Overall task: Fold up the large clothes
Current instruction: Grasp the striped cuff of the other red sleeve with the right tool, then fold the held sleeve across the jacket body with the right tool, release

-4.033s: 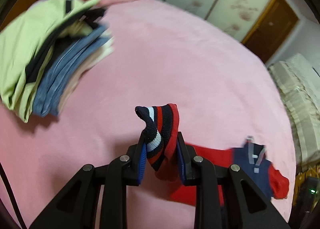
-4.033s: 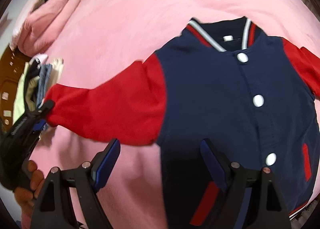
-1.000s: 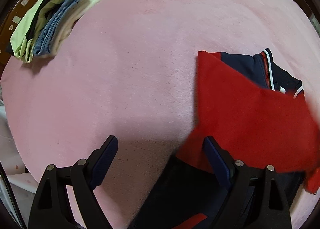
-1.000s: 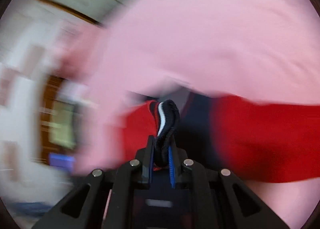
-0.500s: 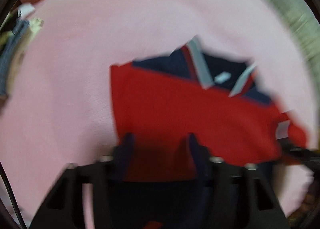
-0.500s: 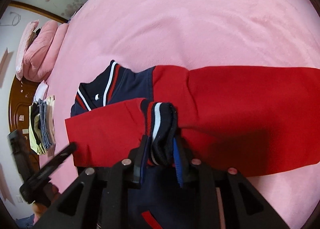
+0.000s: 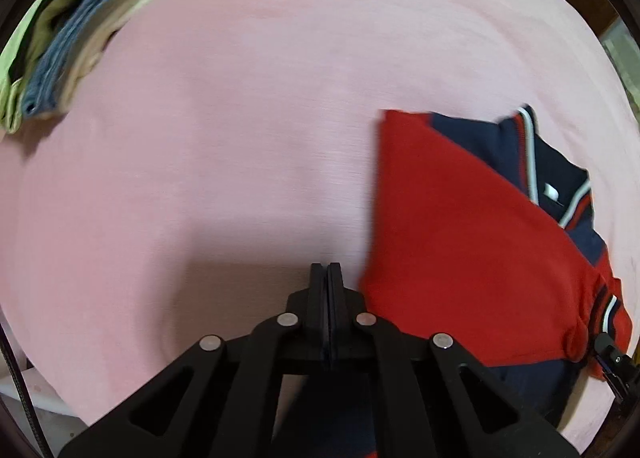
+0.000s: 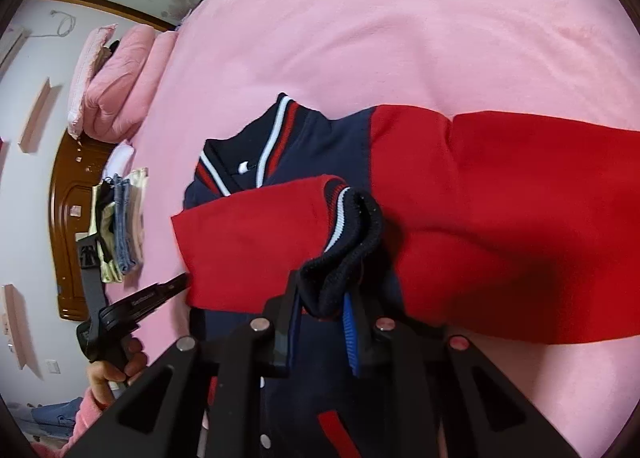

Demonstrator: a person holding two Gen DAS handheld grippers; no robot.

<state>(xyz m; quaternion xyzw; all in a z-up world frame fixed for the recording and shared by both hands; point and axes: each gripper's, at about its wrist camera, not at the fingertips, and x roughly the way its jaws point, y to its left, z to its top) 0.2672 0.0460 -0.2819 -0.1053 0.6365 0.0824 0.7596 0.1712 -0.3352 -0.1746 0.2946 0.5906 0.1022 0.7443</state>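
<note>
The pink bed (image 7: 280, 97) carries everything: a navy and red jacket (image 8: 328, 378) lies face up near its edge, with a stack of folded clothes (image 7: 68, 41) well apart toward the headboard. One red sleeve (image 7: 460, 250) now lies folded across the jacket's chest, where a second ago it was only partly laid over. The other red sleeve (image 8: 520, 217) is stretched out to the side. The left gripper (image 7: 327, 278), wide open a second ago, has snapped closed on nothing and sits just beside the folded sleeve over bare bed. The right gripper (image 8: 320, 310) has the striped cuff (image 8: 348, 242) between its jaws, which are closing on it. Judging by this, the first sleeve fold is nearly done and the outstretched sleeve probably comes next
</note>
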